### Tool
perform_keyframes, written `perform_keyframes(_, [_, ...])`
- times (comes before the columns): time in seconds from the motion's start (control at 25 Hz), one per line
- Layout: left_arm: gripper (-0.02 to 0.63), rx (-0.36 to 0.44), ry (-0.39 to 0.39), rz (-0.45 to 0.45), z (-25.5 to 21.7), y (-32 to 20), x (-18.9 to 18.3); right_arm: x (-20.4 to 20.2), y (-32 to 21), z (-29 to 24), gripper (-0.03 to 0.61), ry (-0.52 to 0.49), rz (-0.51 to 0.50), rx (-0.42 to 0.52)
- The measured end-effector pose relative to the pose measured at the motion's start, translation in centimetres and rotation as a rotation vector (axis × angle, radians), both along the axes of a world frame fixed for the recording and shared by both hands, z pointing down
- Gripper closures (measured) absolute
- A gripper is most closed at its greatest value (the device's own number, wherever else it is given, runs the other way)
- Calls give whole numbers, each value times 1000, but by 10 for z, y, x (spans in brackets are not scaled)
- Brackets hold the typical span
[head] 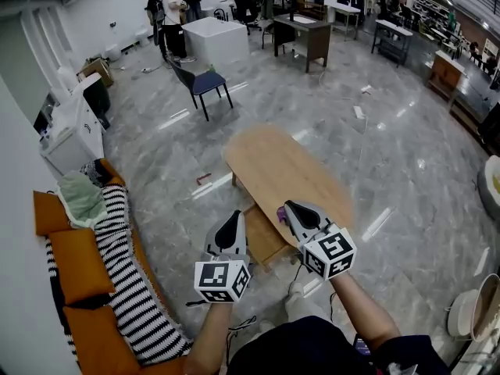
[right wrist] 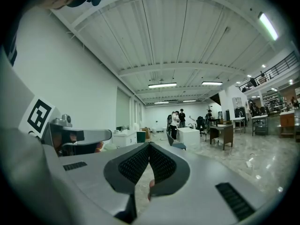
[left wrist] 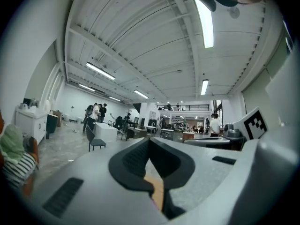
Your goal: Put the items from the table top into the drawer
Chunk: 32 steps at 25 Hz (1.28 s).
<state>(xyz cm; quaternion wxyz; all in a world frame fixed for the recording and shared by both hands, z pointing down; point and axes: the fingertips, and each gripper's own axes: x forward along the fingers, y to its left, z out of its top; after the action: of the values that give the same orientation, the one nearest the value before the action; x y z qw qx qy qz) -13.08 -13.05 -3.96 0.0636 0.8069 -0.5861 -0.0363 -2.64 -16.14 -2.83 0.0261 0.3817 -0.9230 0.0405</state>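
Two grippers are held level over the floor, both pointing at a low oval wooden table (head: 289, 170). At far left, a striped blanket (head: 125, 280) lies over an orange sofa (head: 74, 256). Next comes the left gripper (head: 232, 219), its jaws pressed together on nothing. Between the grippers, the drawer (head: 264, 242) stands pulled out under the table's near end. A small purple item (head: 281, 213), too small to identify, sits on the table's near edge, just beside the right gripper (head: 291, 207), whose jaws are likewise closed and empty.
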Motion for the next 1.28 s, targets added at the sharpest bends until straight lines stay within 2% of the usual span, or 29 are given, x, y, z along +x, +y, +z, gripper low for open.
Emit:
perform_keyframes(0.16, [617,1,56,42,4,-22,16,17,-25,7,561,8,18,-10])
perform_keyframes(0.68, [616,-9,29,19,14,-97,50,50,-103,32,561,29,-20,-55])
perform_keyframes(1.08, [616,-30,15,20,49,-117,53,60,-130,67,561,41,-4,-57])
perform_keyframes(1.28, [616,-29,38,63,70,-119,54,59,-133,90,561,44,24,-50])
